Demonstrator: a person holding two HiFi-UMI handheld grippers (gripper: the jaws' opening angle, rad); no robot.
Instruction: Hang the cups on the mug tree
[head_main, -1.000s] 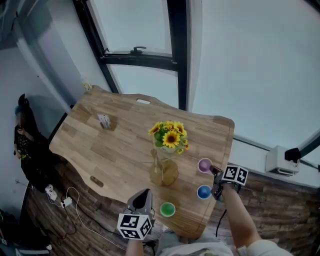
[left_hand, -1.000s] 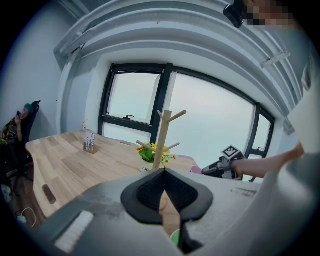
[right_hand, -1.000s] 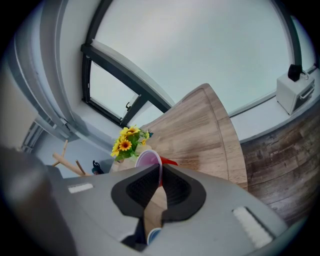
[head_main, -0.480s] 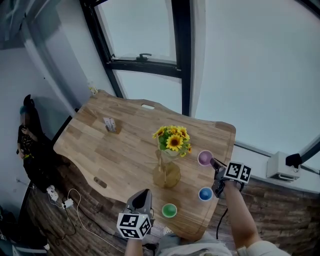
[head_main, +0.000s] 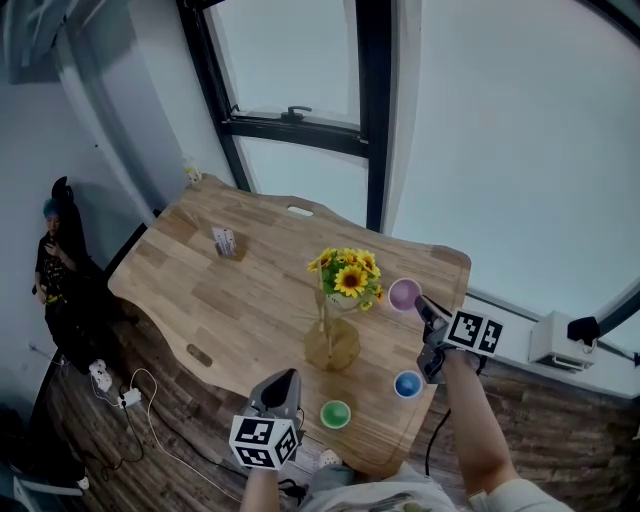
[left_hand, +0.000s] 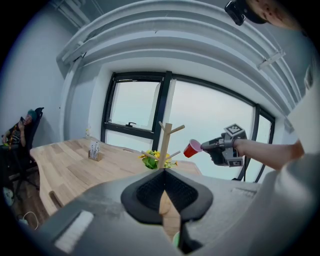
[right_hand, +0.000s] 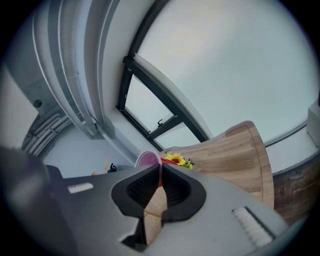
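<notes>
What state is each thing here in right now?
Red cup: in the air, tipped sideways, rim pinched by right tool.
Blue cup: upright on table.
Green cup: upright on table.
Mug tree: standing, pegs bare.
Right tool: shut on red cup.
Left tool: shut, empty.

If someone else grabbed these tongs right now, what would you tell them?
Left tongs: shut, empty, near the table's front edge.
Right tongs: shut on the rim of the red plastic cup, lifted beside the wooden mug tree.
Blue plastic cup and green plastic cup: standing on the wooden table.
Done: no cup hung yet.
Left: hang all three.
</notes>
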